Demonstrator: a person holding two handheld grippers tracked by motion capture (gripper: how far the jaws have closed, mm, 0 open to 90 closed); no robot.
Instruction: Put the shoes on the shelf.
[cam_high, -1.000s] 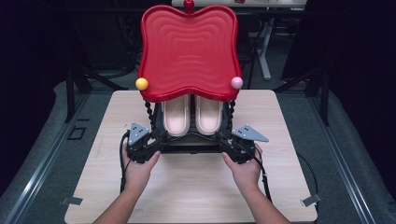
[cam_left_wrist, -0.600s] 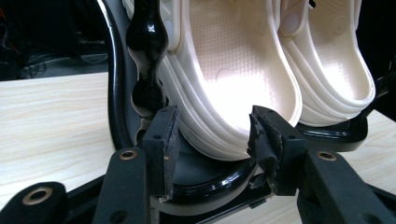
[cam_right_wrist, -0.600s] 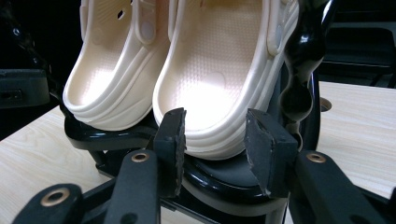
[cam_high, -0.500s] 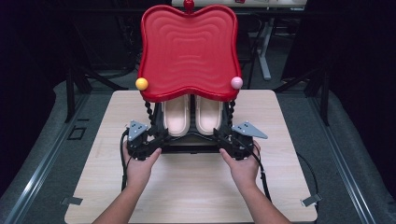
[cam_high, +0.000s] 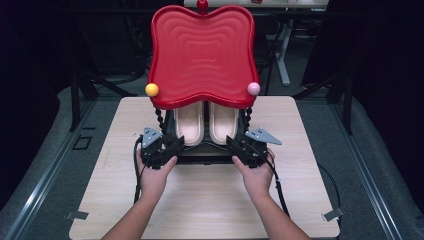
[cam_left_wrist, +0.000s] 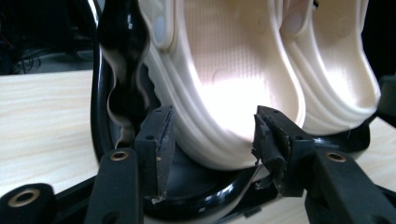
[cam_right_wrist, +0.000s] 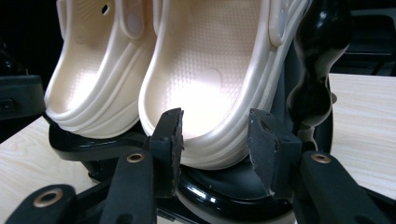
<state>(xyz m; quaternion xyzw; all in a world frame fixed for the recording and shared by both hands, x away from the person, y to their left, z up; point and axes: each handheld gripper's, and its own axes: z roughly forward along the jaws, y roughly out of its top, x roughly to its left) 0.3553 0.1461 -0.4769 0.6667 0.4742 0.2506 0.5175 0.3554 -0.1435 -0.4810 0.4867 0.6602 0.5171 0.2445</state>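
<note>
Heels of both cream clogs (cam_high: 206, 125) face my tools, toes pointing away; left tool (cam_high: 162, 150) and right tool (cam_high: 241, 148) have just been opening, released.

There are 2 cream clogs, a left clog (cam_high: 189, 123) and a right clog (cam_high: 223, 122), standing side by side. They rest on 1 black rack (cam_high: 205, 151). Above them sits 1 red tray (cam_high: 201, 55). The tray carries 3 small balls: 1 yellow ball (cam_high: 152, 89) at its left corner, 1 pink ball (cam_high: 253, 88) at its right corner, and 1 red ball (cam_high: 202, 4) at the top edge. There is 1 tabletop (cam_high: 200, 200) of pale wood. On it are 2 hand-held grippers: a left hand-held gripper (cam_high: 172, 146) and a right hand-held gripper (cam_high: 235, 145).
</note>
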